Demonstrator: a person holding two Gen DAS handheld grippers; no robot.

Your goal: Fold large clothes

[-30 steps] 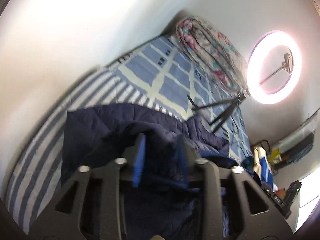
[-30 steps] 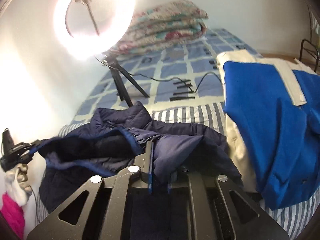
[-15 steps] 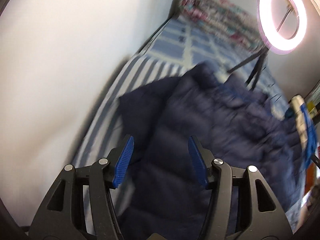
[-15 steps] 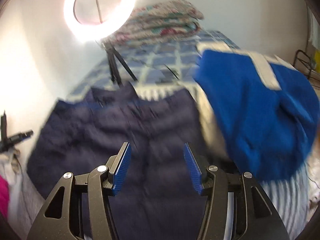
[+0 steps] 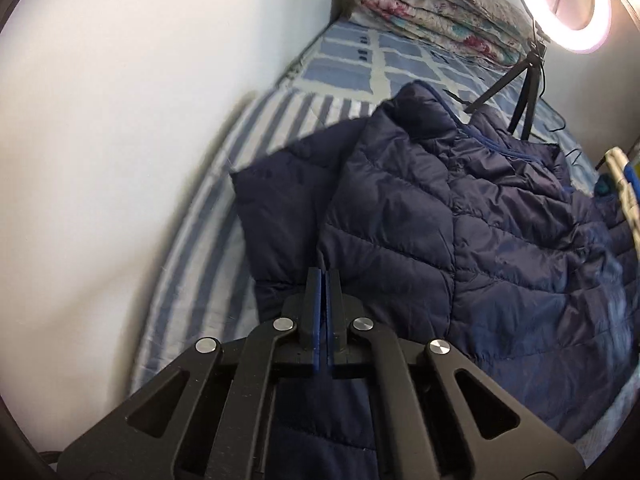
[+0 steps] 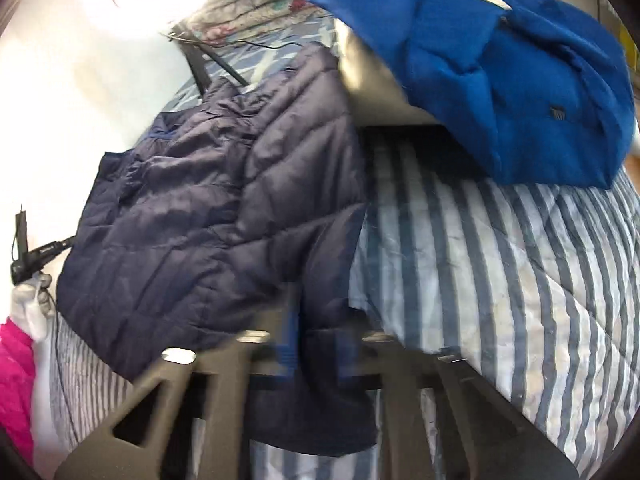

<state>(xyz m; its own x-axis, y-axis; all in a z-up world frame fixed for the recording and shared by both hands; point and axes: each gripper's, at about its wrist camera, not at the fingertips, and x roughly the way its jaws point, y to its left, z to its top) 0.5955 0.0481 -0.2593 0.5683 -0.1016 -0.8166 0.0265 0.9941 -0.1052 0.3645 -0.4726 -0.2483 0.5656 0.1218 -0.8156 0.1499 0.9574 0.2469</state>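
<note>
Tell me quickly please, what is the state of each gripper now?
Left gripper: closed; whether it pinches the navy jacket cannot be told.
Right gripper: closed on the navy jacket hem, though the view is blurred.

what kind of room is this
Most likely a bedroom set up for filming. A bed with a striped cover stands against a white wall, a folded floral quilt lies at its far end, and a ring light on a tripod stands on it.

Each hand-held gripper (image 5: pixel 323 280) has black angular linkage arms, round silver screws and ribbed blue pads (image 5: pixel 317 312).
</note>
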